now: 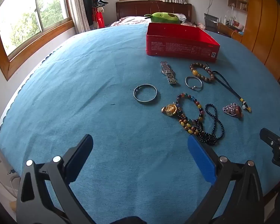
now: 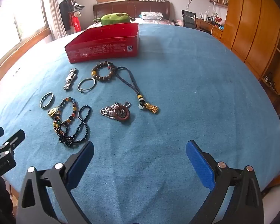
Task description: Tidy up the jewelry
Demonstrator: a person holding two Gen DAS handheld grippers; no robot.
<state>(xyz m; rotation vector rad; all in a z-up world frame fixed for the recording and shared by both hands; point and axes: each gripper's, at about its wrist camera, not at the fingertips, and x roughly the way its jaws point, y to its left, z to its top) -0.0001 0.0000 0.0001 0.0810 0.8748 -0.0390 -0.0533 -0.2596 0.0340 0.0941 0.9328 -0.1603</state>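
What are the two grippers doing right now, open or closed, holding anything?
Left gripper: open, holding nothing, above the blue cloth.
Right gripper: open, holding nothing, above the same cloth.

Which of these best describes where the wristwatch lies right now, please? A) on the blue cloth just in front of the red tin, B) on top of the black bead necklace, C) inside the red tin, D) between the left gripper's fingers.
A: the wristwatch lies flat on the blue cloth, just in front of the red tin, apart from the open left gripper.
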